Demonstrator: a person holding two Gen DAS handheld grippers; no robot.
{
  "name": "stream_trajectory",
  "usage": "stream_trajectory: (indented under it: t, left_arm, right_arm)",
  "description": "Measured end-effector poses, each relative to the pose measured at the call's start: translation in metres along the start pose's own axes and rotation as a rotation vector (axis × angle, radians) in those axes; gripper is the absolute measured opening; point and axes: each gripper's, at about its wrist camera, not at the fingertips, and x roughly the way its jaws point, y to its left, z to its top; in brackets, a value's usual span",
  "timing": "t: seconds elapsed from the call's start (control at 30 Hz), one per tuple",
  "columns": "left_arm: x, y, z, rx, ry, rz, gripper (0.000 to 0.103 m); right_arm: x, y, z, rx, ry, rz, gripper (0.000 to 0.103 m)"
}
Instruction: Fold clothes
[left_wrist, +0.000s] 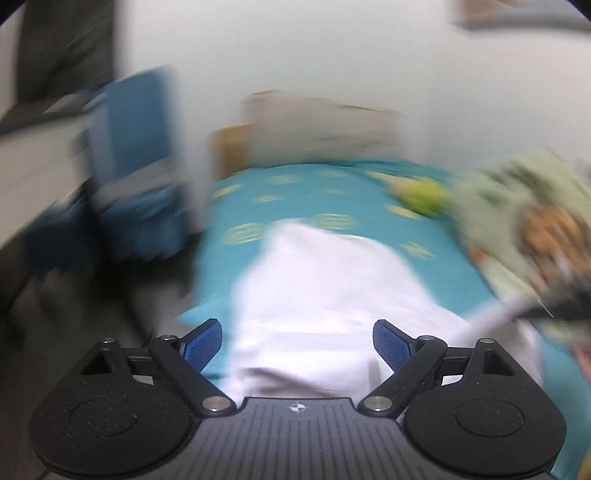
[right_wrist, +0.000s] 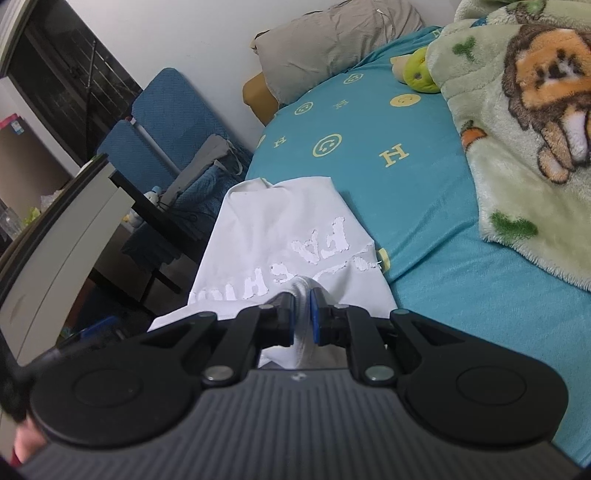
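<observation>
The right gripper (right_wrist: 303, 314) is clenched on a bunched fold of the white cotton T-shirt with cracked white lettering (right_wrist: 295, 236), the cloth squeezed between its blue pads (right_wrist: 314, 317) so that only a narrow gap filled with fabric separates the jaws. From that pinch the shirt spreads away over the near corner of the bed, lying on the teal bedsheet printed with yellow smiley faces and letter H marks (right_wrist: 369, 155), its far edge toward the crumpled grey pillow (right_wrist: 332, 40) at the head of the bed. The left gripper (left_wrist: 297, 345) is released, its jaws spread wide with the blue ribbed fingertips (left_wrist: 205, 343) well apart and nothing between them; it hangs over the same white shirt (left_wrist: 314, 295), though this view is badly blurred and whether the tips touch the cloth is hard to tell. To the right of the shirt lies a pale green fleece blanket with a lion cartoon (right_wrist: 524, 129), with a small green and yellow plush toy (right_wrist: 417, 70) just beside its edge. A blue upholstered chair (right_wrist: 170, 125) stands beside the bed on the left.
</observation>
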Motion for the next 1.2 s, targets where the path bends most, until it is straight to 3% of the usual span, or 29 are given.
stream_trajectory:
  t: [0.13, 0.2, 0.37, 0.67, 0.8, 0.93, 1.07, 1.2]
  left_arm:
    - [0.009, -0.061, -0.011, 0.27, -0.057, -0.007, 0.091]
    - [0.019, -0.076, -0.014, 0.304, -0.073, 0.019, 0.091]
    - [0.035, -0.065, -0.009, 0.105, -0.116, 0.12, 0.091]
    - [0.034, 0.003, -0.014, -0.105, -0.014, 0.364, 0.092]
    - [0.012, 0.019, 0.0, -0.179, -0.088, 0.441, 0.092]
    - [-0.018, 0.033, 0.014, -0.292, -0.243, 0.429, 0.096]
    - [-0.047, 0.029, 0.021, -0.295, -0.346, 0.414, 0.096]
    - [-0.057, 0.024, 0.023, -0.292, -0.357, 0.412, 0.096]
  right_arm:
    - [-0.002, 0.001, 0.0, 0.003, -0.014, 0.002, 0.012]
    - [-0.003, 0.003, 0.0, 0.004, -0.021, 0.004, 0.012]
    - [-0.007, 0.005, -0.002, -0.006, -0.042, -0.002, 0.012]
    - [-0.017, 0.009, -0.001, -0.041, -0.131, -0.063, 0.012]
    - [-0.021, 0.009, -0.002, -0.06, -0.157, -0.087, 0.012]
    - [-0.012, 0.008, -0.007, -0.068, -0.111, -0.088, 0.014]
    - [-0.002, 0.016, -0.02, -0.111, -0.037, -0.1, 0.019]
    - [0.014, 0.024, -0.038, -0.174, 0.055, -0.171, 0.046]
